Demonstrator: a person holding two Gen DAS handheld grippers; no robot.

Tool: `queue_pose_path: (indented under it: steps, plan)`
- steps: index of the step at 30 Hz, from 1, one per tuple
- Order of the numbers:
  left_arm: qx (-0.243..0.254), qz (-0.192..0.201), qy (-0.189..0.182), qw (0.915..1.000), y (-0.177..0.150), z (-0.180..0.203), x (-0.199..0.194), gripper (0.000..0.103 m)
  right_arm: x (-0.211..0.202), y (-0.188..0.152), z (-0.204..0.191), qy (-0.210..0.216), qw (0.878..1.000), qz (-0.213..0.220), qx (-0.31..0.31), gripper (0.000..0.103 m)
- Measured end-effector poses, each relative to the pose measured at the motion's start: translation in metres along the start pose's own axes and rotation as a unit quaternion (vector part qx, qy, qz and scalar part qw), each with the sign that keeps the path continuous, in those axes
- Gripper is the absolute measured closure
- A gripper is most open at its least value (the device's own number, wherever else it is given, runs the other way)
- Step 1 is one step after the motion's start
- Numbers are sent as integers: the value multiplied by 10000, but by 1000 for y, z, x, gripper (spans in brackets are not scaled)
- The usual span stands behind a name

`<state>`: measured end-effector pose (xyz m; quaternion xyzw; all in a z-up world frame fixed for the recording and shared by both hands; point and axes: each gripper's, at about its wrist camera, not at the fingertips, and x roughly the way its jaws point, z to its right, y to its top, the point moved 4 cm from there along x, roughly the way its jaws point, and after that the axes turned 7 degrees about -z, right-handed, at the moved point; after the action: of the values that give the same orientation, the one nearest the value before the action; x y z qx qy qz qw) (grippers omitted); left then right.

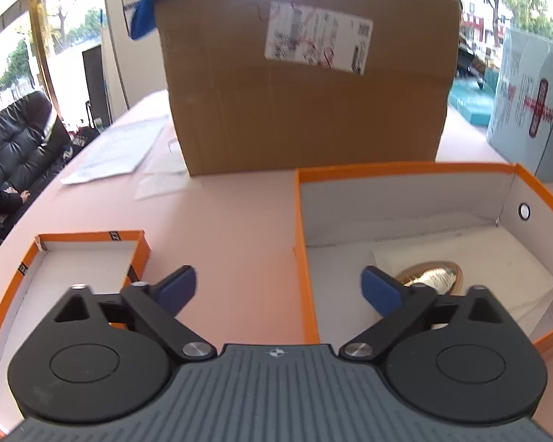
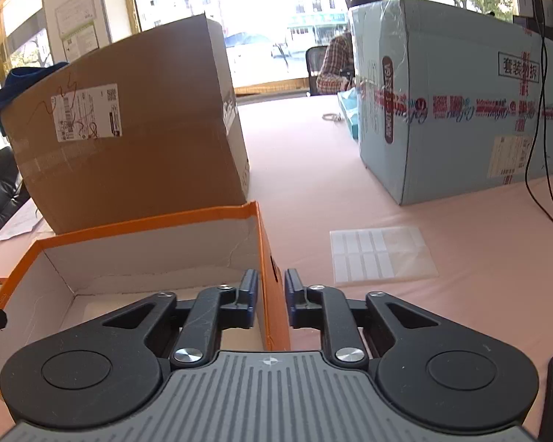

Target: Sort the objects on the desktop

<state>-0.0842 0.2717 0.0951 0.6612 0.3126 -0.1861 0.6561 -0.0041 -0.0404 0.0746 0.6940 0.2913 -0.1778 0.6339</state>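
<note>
The left gripper [image 1: 278, 291] is spread wide and holds nothing, above the table [image 1: 236, 221] between the lid [image 1: 29, 261] and the box [image 1: 405, 171], where an oval dish [image 1: 437, 276] lies. The right gripper [image 2: 271, 296] is narrowly parted, straddling the box wall [image 2: 272, 287]; contact is unclear.

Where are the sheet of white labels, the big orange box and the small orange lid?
sheet of white labels [image 2: 381, 256]: right wrist view, on the middle of the sheet.
big orange box [image 1: 405, 168]: left wrist view, on its far rim.
small orange lid [image 1: 88, 236]: left wrist view, on its far rim.
</note>
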Motion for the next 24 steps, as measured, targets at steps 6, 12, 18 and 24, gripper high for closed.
queue_pose_path:
  steps: [6,12,18,24]
  plan:
    - [-393,946,467,9936,-16,-74,-58,0,-52,-1,-24,639,9740,2048,-734,0]
    - [-1654,1270,648,9759,-62,-184,-114,0,-82,-9,-112,1770,9329,2557,-1814,0]
    - [-2048,758,1215,9683,-118,-239,-125,0,-90,-36,-221,2621,8982,2547,-2444,0]
    - [-1987,544,1470,9674,-168,-254,-137,0,-97,-71,-319,3738,8492,1838,-3245,0]
